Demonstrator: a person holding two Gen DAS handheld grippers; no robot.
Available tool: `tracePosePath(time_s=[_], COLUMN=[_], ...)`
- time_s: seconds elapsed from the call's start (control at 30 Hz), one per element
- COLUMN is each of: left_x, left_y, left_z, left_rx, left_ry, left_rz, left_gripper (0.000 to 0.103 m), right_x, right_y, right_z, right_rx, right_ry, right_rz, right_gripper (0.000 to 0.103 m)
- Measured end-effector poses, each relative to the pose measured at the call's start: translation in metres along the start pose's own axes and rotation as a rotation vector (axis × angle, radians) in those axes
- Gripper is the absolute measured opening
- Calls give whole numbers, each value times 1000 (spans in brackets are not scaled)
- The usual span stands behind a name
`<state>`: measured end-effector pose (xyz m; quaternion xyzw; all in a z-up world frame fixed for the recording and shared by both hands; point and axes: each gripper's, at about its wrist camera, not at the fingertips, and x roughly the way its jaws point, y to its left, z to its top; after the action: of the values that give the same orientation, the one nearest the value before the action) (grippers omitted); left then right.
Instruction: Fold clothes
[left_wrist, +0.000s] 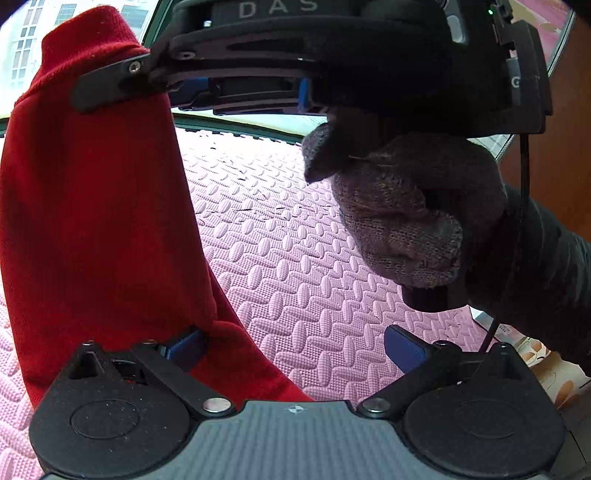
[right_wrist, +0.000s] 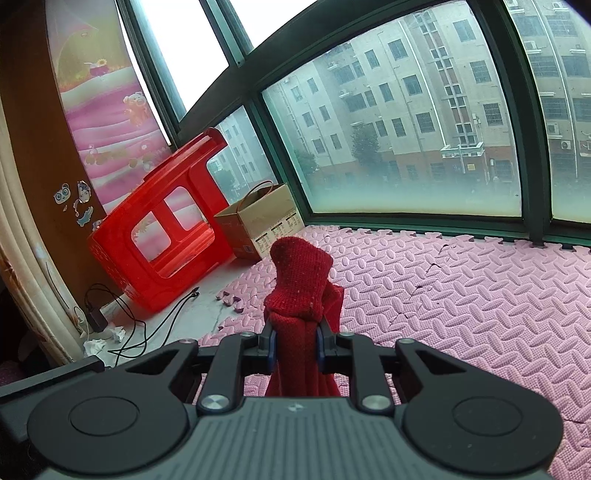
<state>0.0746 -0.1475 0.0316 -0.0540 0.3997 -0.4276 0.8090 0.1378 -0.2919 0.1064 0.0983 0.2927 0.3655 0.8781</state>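
Observation:
A red knit garment (left_wrist: 99, 221) hangs in the air above the pink foam mat (left_wrist: 295, 266). My right gripper (right_wrist: 295, 345) is shut on a bunched, ribbed edge of the red garment (right_wrist: 301, 280), which sticks up beyond its fingers. In the left wrist view the right gripper (left_wrist: 110, 85) shows at the top, pinching the cloth, held by a gloved hand (left_wrist: 402, 214). My left gripper (left_wrist: 291, 349) is open, its blue pads wide apart. The cloth hangs past its left pad (left_wrist: 184, 347); the right pad (left_wrist: 404, 347) is bare.
A red plastic stool (right_wrist: 162, 229) lies on its side at the far left beside an open cardboard box (right_wrist: 258, 221). Black cables (right_wrist: 147, 325) and crumpled paper lie on the bare floor there. Large windows (right_wrist: 406, 129) border the far edge of the mat (right_wrist: 461, 295).

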Motion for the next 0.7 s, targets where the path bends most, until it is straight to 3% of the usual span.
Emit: tracePosePath(time_s=[0.4, 0.7], left_x=[-8, 24], left_y=[11, 11], left_z=[2, 6], left_rx=[-13, -15], left_ry=[-46, 26], left_rz=[-4, -37], left_gripper=[103, 103], right_x=[25, 44], right_y=[-58, -97], right_z=[-14, -28], right_rx=[107, 218], right_ry=[37, 71], right_rz=[-66, -71], right_gripper=[18, 18])
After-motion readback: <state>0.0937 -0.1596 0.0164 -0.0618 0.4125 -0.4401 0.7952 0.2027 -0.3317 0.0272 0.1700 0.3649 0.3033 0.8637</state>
